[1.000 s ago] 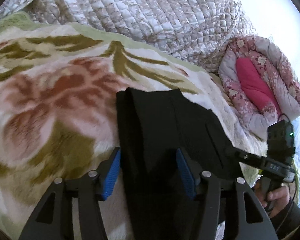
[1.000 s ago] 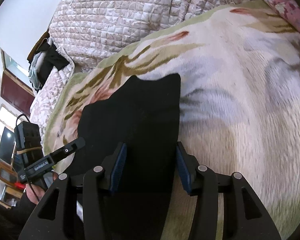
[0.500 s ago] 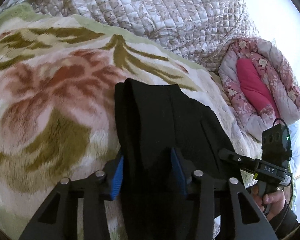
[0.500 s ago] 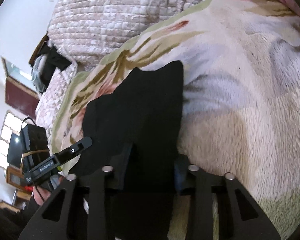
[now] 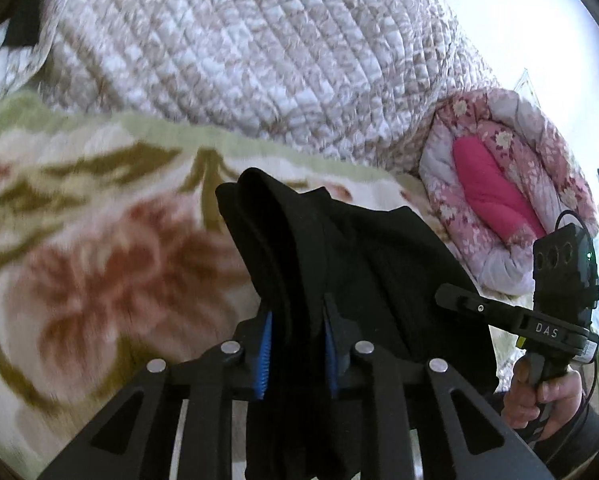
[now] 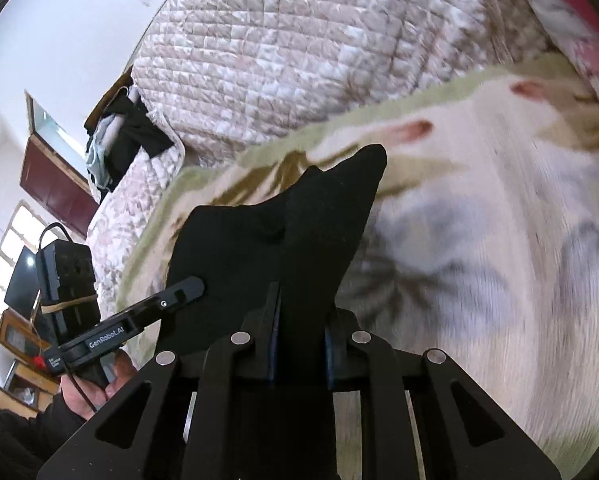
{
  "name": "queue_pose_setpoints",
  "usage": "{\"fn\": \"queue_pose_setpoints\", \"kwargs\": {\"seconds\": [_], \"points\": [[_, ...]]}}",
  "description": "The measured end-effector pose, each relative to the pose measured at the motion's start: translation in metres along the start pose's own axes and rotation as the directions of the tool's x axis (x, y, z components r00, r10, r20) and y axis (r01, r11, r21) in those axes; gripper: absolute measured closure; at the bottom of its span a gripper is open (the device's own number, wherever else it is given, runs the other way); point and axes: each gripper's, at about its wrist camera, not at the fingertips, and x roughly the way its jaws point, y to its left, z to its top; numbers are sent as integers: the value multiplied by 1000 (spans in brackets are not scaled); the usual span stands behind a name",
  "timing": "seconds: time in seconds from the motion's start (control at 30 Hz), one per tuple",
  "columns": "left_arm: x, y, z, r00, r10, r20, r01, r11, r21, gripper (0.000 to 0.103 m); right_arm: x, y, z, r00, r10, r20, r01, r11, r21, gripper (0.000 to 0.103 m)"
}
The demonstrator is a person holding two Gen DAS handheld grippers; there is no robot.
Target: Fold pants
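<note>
The black pants (image 5: 339, 248) lie folded on a fleecy flowered blanket (image 5: 99, 248), their near end raised off it. My left gripper (image 5: 297, 344) has its blue pads closing on the left near edge of the cloth, which bunches between them. In the right wrist view my right gripper (image 6: 299, 340) is closing on the right near edge of the pants (image 6: 283, 240), with the cloth pinched between its pads. Each view shows the other gripper from the side: the right one (image 5: 499, 312) and the left one (image 6: 139, 324), each in a hand.
A quilted beige bedspread (image 5: 239, 52) is heaped behind the blanket. A pink flowered quilt roll (image 5: 499, 184) lies at the right. Dark clothes (image 6: 127, 140) hang at the bed's far left corner, with a wooden cabinet (image 6: 55, 184) and a window beyond.
Both grippers have closed from wide open onto the near end of the pants and risen, lifting that end off the blanket so the cloth now drapes and bunches.
</note>
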Motion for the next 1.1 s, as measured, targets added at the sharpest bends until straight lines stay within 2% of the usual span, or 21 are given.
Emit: {"fn": "queue_pose_setpoints", "kwargs": {"seconds": [0.13, 0.17, 0.27, 0.33, 0.53, 0.73, 0.83, 0.9, 0.93, 1.03, 1.1], "points": [[14, 4, 29, 999, 47, 21, -48, 998, 50, 78, 19, 0, 31, 1000, -3, 7, 4, 1000, -20, 86], [18, 6, 33, 997, 66, 29, -68, 996, 56, 76, 24, -1, 37, 1000, -12, 8, 12, 1000, -22, 84], [37, 23, 42, 992, 128, 12, -128, 990, 60, 74, 39, -11, 48, 995, -99, 8, 99, 994, -45, 76], [45, 37, 41, 982, 188, -4, -188, 981, 52, 75, 39, -17, 47, 991, -130, 17, 130, 991, -43, 76], [24, 54, 26, 976, 217, 11, -217, 976, 5, 75, 28, -16, 31, 985, -170, 21, 171, 982, -73, 75], [-2, 24, 5, 985, 165, 51, -167, 986, 27, 75, 33, 15, -2, 979, -203, 6, 200, 959, -200, 75], [-2, 12, -12, 982, 186, 27, -187, 981, 58, 75, 41, 19, -20, 969, -243, -36, 229, 947, -227, 75], [-2, 9, -21, 979, 203, -7, -202, 978, 46, 75, 33, 23, -25, 969, -246, -18, 236, 944, -231, 74], [-4, 7, -26, 977, 213, -17, -212, 976, 48, 75, 28, 26, -28, 971, -239, -14, 229, 946, -230, 73], [-10, -3, -40, 968, 248, -24, -246, 967, 67, 75, 16, 34, -38, 971, -237, -2, 231, 946, -228, 58], [-12, -6, -47, 967, 254, -30, -252, 966, 65, 74, 11, 41, -46, 970, -242, 0, 235, 942, -238, 57]]}}
